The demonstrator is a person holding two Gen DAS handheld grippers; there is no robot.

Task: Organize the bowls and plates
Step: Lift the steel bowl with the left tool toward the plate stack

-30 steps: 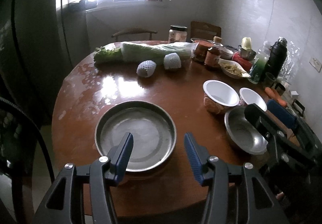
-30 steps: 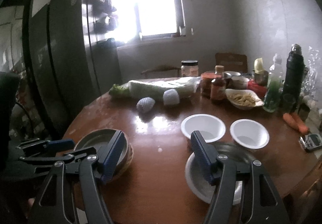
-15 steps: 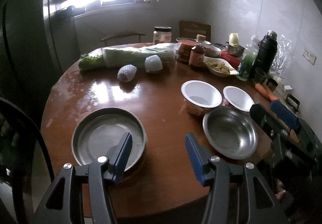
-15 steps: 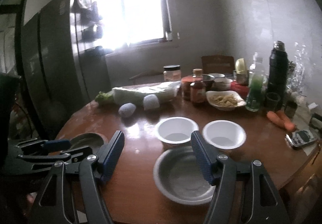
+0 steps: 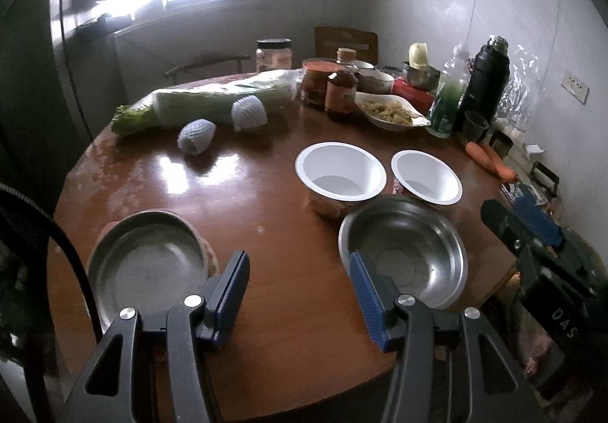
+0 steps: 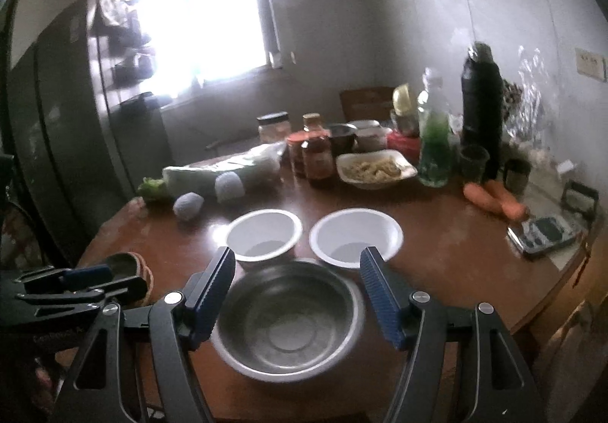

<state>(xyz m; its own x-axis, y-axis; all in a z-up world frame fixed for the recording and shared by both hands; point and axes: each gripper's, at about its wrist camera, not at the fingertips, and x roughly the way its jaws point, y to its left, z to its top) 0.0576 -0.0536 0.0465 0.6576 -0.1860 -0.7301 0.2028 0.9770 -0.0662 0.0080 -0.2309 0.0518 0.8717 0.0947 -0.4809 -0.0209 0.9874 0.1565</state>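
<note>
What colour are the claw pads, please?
Blue, ribbed pads; clearest in the right wrist view.

near edge: metal plate (image 5: 146, 263) sits on the left of the desk (image 5: 266, 195), metal bowl (image 5: 404, 252) on the right, well apart
behind the metal bowl: two bowls side by side, left bowl (image 5: 340, 172) and right bowl (image 5: 425, 176), both just behind its rim
far side: cabbage (image 5: 224, 100) lying across, jars (image 5: 326, 85) and a food dish (image 5: 391, 111) to its right
far right: flask (image 5: 486, 77), carrots (image 5: 492, 161) in front of it

Round brown table (image 5: 266, 202) — steel bowl (image 5: 402, 252), steel plate (image 5: 148, 267), two white bowls (image 5: 340, 172) — cabbage (image 5: 212, 102) behind.
</note>
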